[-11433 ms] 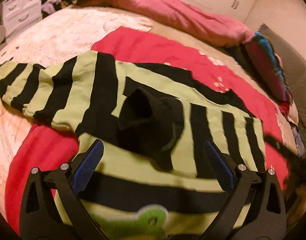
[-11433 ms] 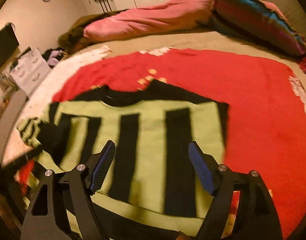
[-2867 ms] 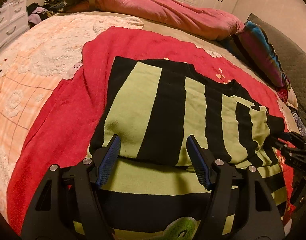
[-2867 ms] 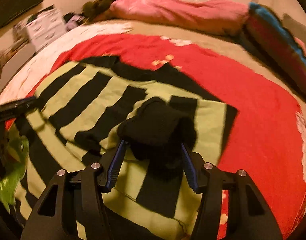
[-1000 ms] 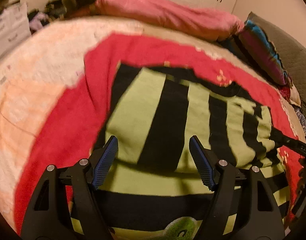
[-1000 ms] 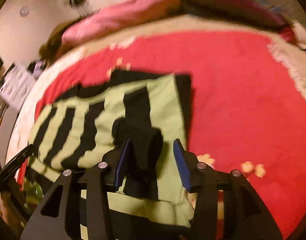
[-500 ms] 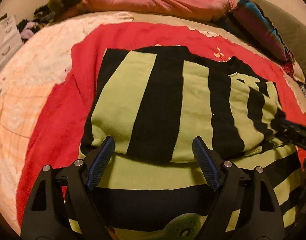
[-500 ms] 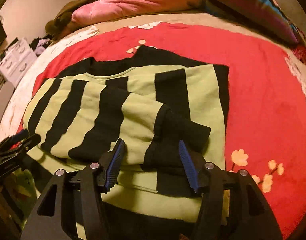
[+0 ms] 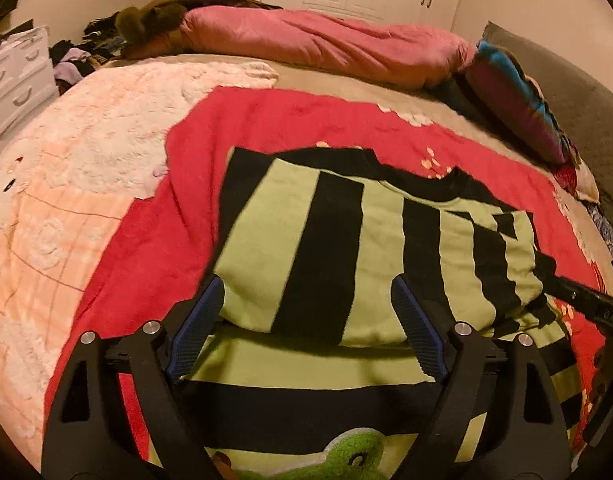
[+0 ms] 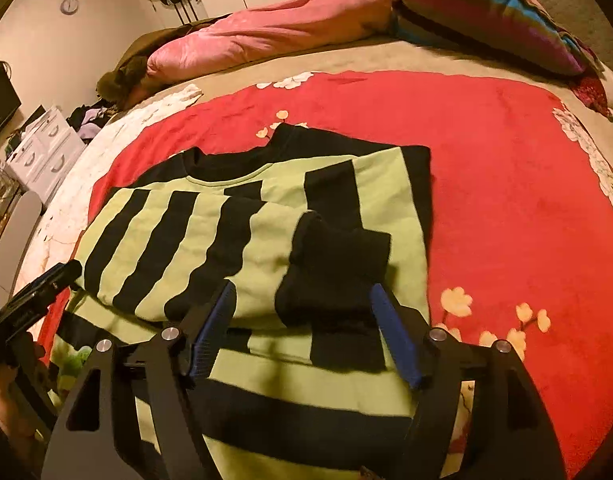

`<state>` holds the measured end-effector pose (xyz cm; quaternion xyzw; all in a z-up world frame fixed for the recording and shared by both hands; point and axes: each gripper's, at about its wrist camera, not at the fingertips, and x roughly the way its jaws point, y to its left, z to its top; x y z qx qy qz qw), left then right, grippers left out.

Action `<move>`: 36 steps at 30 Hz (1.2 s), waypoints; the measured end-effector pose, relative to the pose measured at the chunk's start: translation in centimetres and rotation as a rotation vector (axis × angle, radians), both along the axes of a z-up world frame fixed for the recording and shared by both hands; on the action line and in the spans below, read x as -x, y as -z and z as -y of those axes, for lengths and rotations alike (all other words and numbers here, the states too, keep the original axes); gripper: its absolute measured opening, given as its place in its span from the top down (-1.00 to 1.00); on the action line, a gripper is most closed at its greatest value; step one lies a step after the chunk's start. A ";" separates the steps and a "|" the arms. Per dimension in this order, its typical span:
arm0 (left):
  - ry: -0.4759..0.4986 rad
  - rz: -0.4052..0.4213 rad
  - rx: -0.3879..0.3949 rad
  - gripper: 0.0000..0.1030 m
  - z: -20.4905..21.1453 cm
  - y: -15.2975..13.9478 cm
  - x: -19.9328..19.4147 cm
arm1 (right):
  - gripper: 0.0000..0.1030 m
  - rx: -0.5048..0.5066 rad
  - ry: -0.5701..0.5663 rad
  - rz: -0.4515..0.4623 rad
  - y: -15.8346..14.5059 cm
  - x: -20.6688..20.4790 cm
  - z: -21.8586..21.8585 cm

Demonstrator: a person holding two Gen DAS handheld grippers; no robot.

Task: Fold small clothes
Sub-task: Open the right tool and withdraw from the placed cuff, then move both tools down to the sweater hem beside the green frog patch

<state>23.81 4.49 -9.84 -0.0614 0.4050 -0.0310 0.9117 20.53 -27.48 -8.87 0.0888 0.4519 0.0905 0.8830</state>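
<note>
A green-and-black striped sweater (image 9: 330, 248) lies flat on a red blanket (image 9: 154, 248), both sleeves folded in over its body. My left gripper (image 9: 308, 322) hovers over the lower fold edge; its jaws are opening, with cloth below them but nothing pinched. In the right wrist view the folded sleeve ends in a black cuff (image 10: 338, 272). My right gripper (image 10: 304, 330) straddles that cuff, its jaws opening and the pads off the fabric. The left gripper's fingers (image 10: 38, 292) show at that view's left edge. A green frog patch (image 9: 358, 456) marks the hem.
A rolled pink duvet (image 9: 326, 44) and a striped pillow (image 10: 486, 12) lie along the far side of the bed. White drawers (image 9: 14, 72) stand off to the left with clothes heaped beside them. The red blanket (image 10: 526, 208) spreads wide to the right of the sweater.
The right gripper brought the black-cuffed sleeve across the sweater's body, laid it down and spread its jaws off the cuff. The left gripper's jaws have widened over the same fold edge.
</note>
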 end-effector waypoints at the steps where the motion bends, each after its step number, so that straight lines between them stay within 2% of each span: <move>1: -0.009 0.002 0.002 -0.56 -0.2 -0.1 0.1 | -0.35 -0.003 0.001 0.001 -0.1 0.1 0.0; 3: -0.028 0.006 0.018 -0.61 -0.7 -0.4 0.3 | -0.73 -0.003 0.008 0.004 -0.3 0.3 0.1; 4: -0.037 0.011 0.025 -0.65 -0.9 -0.6 0.4 | -0.81 -0.002 0.021 0.021 -0.6 0.6 0.2; 9: -0.075 0.049 0.026 -0.81 -1.5 -1.9 1.1 | -0.82 0.009 0.025 0.041 -1.3 1.4 0.4; 13: -0.082 0.072 -0.014 -0.81 -1.2 -2.6 2.0 | -0.83 0.007 0.029 0.063 -2.2 2.1 0.6; 21: -0.079 0.092 -0.031 -0.82 -1.2 -3.7 3.8 | -0.83 -0.008 0.027 0.080 -3.3 3.1 1.2; 28: -0.093 0.065 -0.038 -0.81 -2.2 -4.0 5.7 | -0.83 -0.008 0.000 0.081 -3.9 4.6 1.1; 32: -0.103 0.050 -0.072 -0.82 -3.0 -4.4 7.4 | -0.83 -0.002 -0.026 0.076 -4.2 5.8 0.8; 36: -0.104 -0.005 -0.076 -0.82 -3.9 -4.0 9.0 | -0.84 0.018 -0.063 0.065 -4.2 7.4 0.4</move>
